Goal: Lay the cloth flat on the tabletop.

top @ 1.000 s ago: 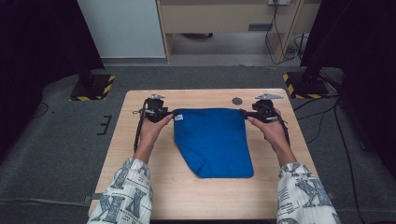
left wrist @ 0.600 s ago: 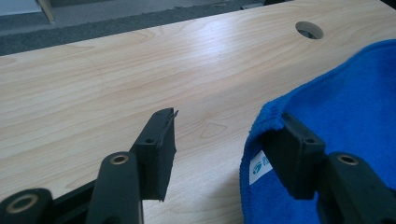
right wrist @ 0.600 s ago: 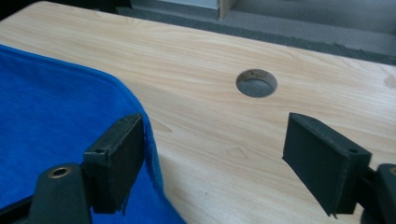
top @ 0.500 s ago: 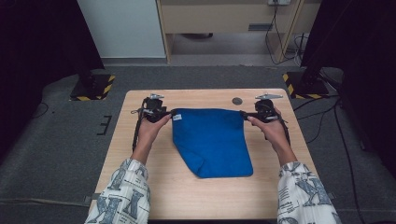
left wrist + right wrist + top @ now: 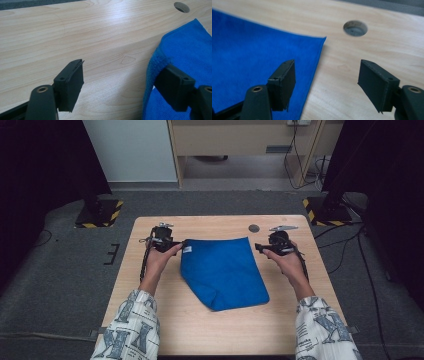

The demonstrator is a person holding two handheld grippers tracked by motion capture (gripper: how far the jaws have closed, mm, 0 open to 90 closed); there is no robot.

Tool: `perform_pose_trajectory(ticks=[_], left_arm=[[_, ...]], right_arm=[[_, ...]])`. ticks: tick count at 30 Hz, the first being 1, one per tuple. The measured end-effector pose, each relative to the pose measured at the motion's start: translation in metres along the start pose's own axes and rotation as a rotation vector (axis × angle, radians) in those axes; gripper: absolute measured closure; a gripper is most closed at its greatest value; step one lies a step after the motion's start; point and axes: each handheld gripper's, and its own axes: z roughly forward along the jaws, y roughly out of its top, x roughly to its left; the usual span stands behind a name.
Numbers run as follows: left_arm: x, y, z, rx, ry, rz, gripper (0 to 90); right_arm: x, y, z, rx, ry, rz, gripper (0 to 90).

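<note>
Blue cloth (image 5: 224,272) lies folded at the centre of the frame on the wooden table (image 5: 210,330). My left gripper (image 5: 176,245), jaws apart, sits at its upper-left corner; my right gripper (image 5: 259,248), jaws apart, sits beside its upper-right corner.

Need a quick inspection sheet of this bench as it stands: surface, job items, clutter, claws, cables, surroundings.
Surface: light wood table, round hole near the far edge.
Job's things: blue cloth, folded, lying flat, white tag at its far left corner.
Clutter: nothing seen.
Grippers: left claw open at the cloth's left corner; right claw open beside the right corner.
Cables: one trails from each claw; more on the floor at right.
Surroundings: grey carpet, striped stand bases, cabinet behind.
</note>
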Motion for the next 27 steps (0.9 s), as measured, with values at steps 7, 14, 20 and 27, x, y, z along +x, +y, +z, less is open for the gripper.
perform_pose_trajectory(ticks=[7,14,20,27], left_arm=[[0.004,-0.001,-0.002,-0.016,0.002,-0.015,22.3],[0.004,-0.003,-0.002,-0.011,-0.005,-0.014,21.8],[0.004,-0.003,-0.002,-0.016,-0.01,-0.012,21.8],[0.007,-0.003,-0.003,-0.026,-0.011,-0.012,21.6]], right_arm=[[0.016,-0.016,0.017,0.063,-0.026,-0.061,28.3],[0.023,-0.025,0.028,0.116,-0.043,-0.097,28.5],[0.029,-0.03,0.034,0.143,-0.067,-0.124,29.2],[0.026,-0.037,0.032,0.129,-0.07,-0.099,29.4]])
